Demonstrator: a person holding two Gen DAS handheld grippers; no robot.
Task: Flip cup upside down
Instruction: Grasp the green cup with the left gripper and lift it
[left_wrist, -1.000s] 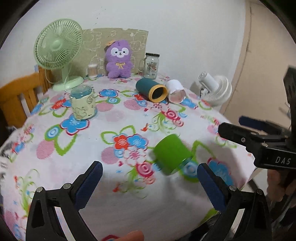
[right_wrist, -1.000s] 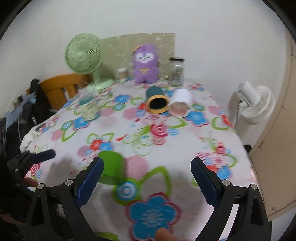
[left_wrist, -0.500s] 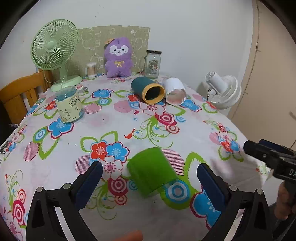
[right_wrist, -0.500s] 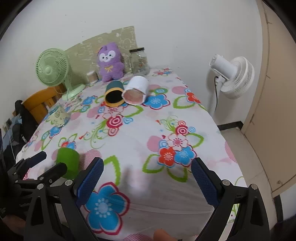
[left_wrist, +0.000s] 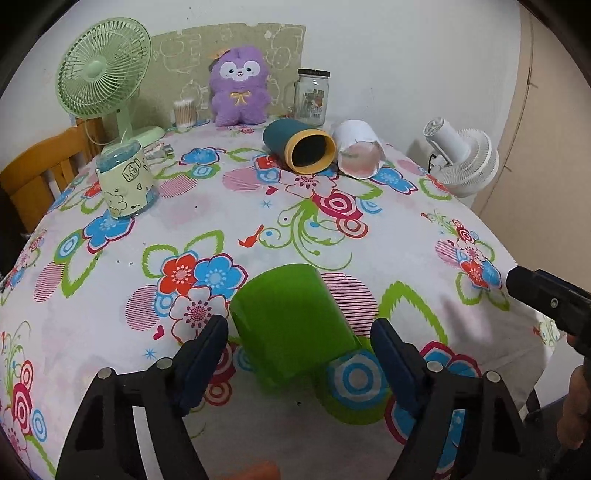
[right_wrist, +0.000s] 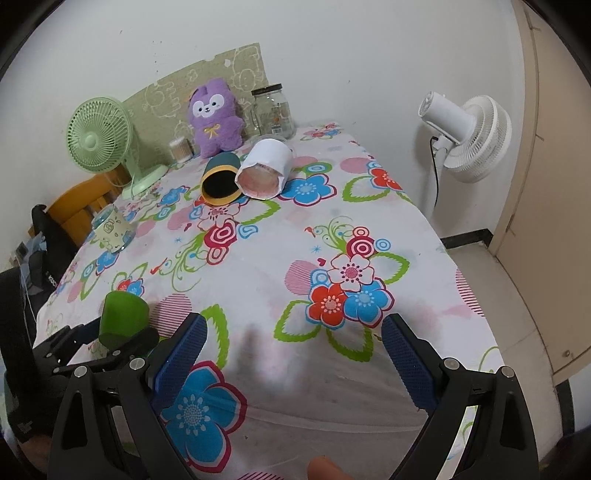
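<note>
A green cup (left_wrist: 291, 325) lies on its side on the flowered tablecloth near the front edge, its closed base toward the table's middle. My left gripper (left_wrist: 299, 354) is open, with its blue pads on either side of the cup's mouth end, not touching it. The right wrist view shows the cup (right_wrist: 123, 317) at the left with the left gripper's fingers around it. My right gripper (right_wrist: 291, 363) is open and empty over the table's front right part. Its black finger (left_wrist: 546, 299) shows at the right of the left wrist view.
A teal cup with yellow rim (left_wrist: 299, 146) and a white cup (left_wrist: 358, 149) lie on their sides at the back. A pale mug (left_wrist: 125, 181) stands upside down at left. A green fan (left_wrist: 103, 79), purple plush (left_wrist: 240, 86), glass jar (left_wrist: 312, 98), white fan (right_wrist: 469, 136) and wooden chair (left_wrist: 40, 173) surround the table.
My left gripper has moved forward so its pads now flank the green cup. My right gripper has swung to the right, away from the cup.
</note>
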